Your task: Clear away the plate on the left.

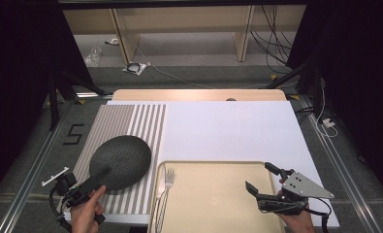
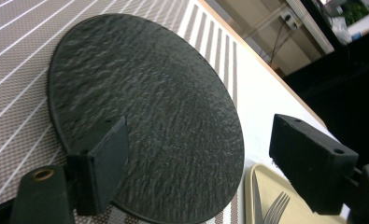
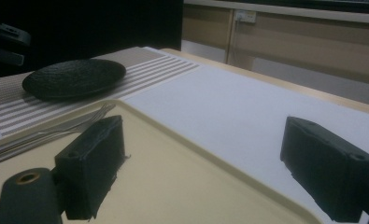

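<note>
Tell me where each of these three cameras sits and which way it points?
High view: above the table's near side, looking forward and down; both hands show, left tongs, right tongs.
Left gripper view: rides the left tongs, facing the dark plate.
Right gripper view: rides the right tongs, over the beige tray.
All share plate, fork.

Fork (image 1: 168, 180) and knife (image 1: 159, 194) lie at left edge of beige tray (image 1: 213, 194). Striped placemat (image 1: 145, 121) beside white sheet (image 1: 237, 131) on surface.
</note>
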